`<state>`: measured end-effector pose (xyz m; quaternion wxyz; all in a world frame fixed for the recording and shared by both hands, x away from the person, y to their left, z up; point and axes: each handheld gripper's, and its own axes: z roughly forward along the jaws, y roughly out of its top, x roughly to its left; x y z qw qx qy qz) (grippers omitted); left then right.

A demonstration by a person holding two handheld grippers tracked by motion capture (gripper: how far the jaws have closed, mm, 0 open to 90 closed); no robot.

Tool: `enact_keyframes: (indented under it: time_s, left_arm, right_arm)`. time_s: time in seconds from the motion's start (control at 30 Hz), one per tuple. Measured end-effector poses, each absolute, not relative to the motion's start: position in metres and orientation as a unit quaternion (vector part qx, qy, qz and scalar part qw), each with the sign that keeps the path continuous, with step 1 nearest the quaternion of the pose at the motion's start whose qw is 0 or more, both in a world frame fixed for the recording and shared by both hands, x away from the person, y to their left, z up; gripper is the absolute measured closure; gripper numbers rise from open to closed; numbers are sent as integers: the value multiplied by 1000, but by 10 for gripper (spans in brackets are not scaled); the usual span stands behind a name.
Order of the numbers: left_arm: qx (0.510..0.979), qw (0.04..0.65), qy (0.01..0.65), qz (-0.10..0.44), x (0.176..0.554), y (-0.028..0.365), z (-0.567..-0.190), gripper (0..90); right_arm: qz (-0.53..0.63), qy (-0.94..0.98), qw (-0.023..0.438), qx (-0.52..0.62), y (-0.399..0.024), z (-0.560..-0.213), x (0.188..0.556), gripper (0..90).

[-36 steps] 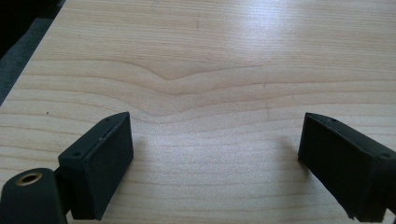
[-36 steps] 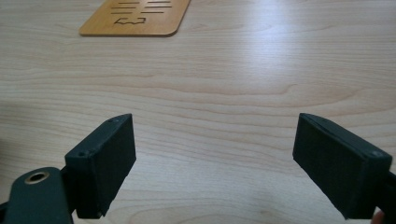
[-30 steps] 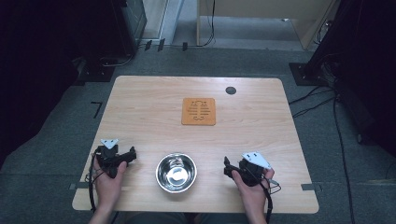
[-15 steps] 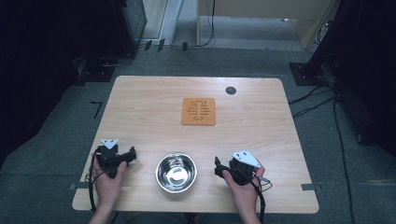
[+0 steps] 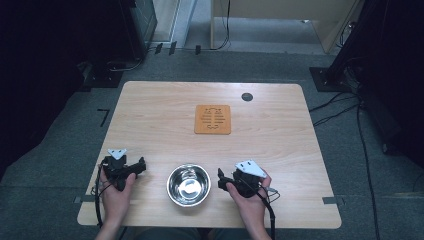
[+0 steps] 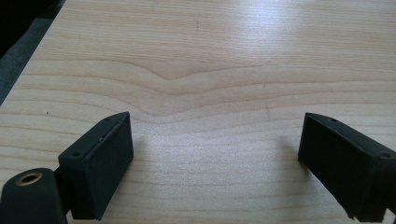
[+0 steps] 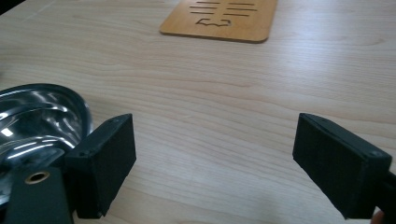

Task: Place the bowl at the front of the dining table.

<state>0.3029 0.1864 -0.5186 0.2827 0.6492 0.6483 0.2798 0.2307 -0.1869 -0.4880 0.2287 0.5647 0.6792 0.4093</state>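
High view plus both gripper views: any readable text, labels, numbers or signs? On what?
No words, brands or numbers can be read.
Wooden mat: cut-out slots and a small shape, a pattern, no letters.
Steel bowl: no marking visible.
Floor by the table: a black tape corner mark, not text.
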Motion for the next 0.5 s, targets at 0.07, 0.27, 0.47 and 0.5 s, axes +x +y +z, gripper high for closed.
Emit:
enact_keyframes:
  time_s: [0.07, 0.27, 0.47, 0.5]
  left_arm:
    - [649, 283, 648, 280, 303, 186, -519, 100]
    - [650, 283, 648, 280, 303, 186, -519, 100]
    - [650, 283, 648, 280, 303, 186, -519, 100]
    - [649, 283, 648, 280, 303, 186, -519, 100]
  right_arm:
    - [412, 681, 226, 561, -182, -488, 231, 133]
    - [416, 689, 216, 552, -170, -488, 231, 133]
    - [419, 695, 205, 547, -161, -491, 233, 133]
    - [421, 697, 199, 545, -157, -492, 233, 133]
